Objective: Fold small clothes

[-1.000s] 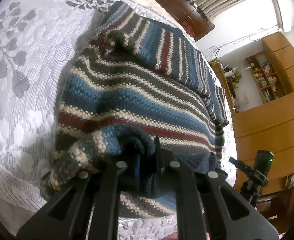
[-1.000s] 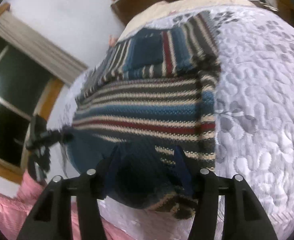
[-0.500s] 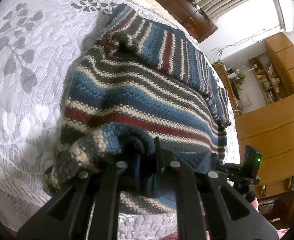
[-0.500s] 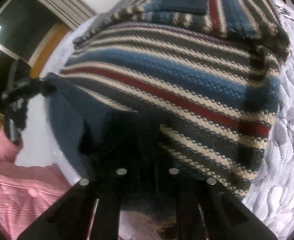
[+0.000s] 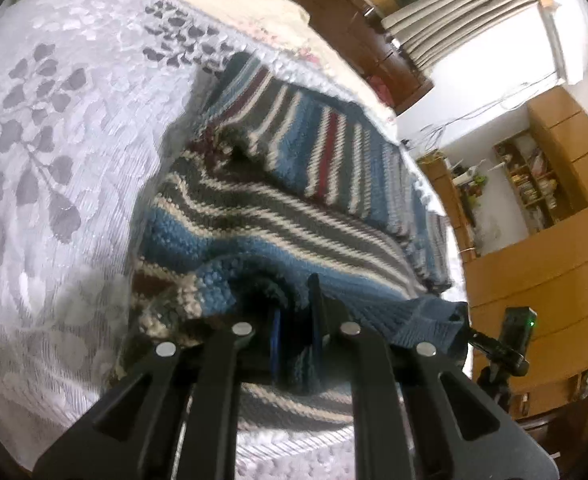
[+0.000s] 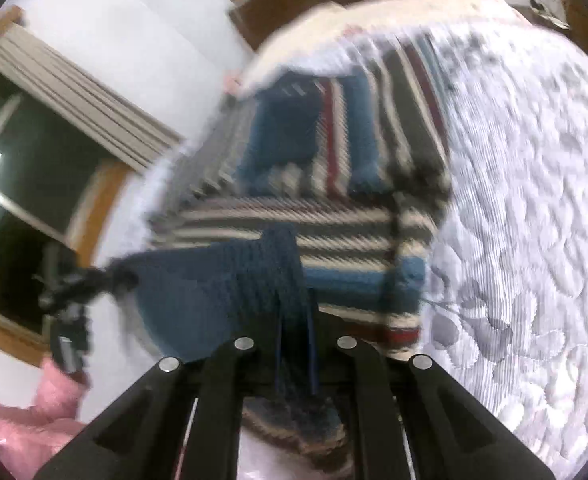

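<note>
Gripping the near hem of the striped knit sweater (image 5: 277,216), the left gripper (image 5: 294,320) had its two fingers pinched together on a bunched blue fold of the knit, w/ fabric puffed up over the fingertips. Sweater lay spread on the white quilted bedspread (image 5: 53,160), which carried a grey leaf print; far part of the garment was folded over so its stripes ran crosswise to those of the near part. Near edge was lifted off the bed btwn the two grippers, a plain blue ribbed band (image 5: 426,324) hanging to the right of the left gripper.

Right gripper (image 6: 296,320) was likewise clamped on the sweater (image 6: 334,208), fingers close together on a dark blue ribbed piece (image 6: 221,288) that draped up & over the fingertips; some striped knit hung below the gripper. Right wrist view was blurred, so finer detail there couldn't be made out. Bedspread (image 6: 534,240) filled the right side of that view.

Seen past the sweater's right side in the left view: a small black device on a stand (image 5: 514,336) w/ a green light, wooden cabinets (image 5: 542,264) behind it. Pink cloth (image 6: 25,412) showed at the lower left of the right view, window (image 6: 21,184) above it
</note>
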Action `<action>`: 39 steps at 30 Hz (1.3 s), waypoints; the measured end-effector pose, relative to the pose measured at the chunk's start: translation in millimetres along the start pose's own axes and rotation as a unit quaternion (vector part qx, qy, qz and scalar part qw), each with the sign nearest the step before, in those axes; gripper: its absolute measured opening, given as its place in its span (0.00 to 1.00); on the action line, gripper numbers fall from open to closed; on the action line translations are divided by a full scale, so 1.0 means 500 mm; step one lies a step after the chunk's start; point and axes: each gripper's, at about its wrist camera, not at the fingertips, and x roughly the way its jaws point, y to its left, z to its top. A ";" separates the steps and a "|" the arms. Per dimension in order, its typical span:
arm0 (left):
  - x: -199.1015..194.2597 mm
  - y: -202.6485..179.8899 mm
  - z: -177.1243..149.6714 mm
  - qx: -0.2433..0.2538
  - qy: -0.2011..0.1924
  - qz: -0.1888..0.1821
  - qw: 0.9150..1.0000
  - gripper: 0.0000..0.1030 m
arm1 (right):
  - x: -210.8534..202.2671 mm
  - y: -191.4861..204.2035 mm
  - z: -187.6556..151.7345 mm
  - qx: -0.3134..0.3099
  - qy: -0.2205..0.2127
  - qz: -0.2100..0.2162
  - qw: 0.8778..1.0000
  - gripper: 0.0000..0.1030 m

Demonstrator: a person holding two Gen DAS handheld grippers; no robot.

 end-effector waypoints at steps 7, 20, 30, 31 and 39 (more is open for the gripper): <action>-0.001 0.027 0.007 -0.036 0.013 -0.009 0.999 0.24 | 0.088 -0.028 -0.029 0.029 0.035 -0.039 0.998 0.11; -0.046 -0.065 0.032 0.176 -0.017 0.077 0.981 0.49 | -0.001 -0.062 -0.007 0.043 0.017 -0.025 0.999 0.37; 0.069 -0.105 0.052 0.277 0.048 0.085 0.956 0.53 | 0.003 -0.040 0.004 0.026 0.022 -0.022 0.999 0.65; 0.076 -0.110 0.053 0.290 0.056 0.086 0.951 0.53 | 0.001 -0.039 0.005 0.028 0.019 -0.015 0.999 0.70; 0.078 -0.138 0.035 0.349 0.080 0.073 0.931 0.57 | 0.004 0.010 0.003 -0.030 0.005 -0.064 0.997 0.79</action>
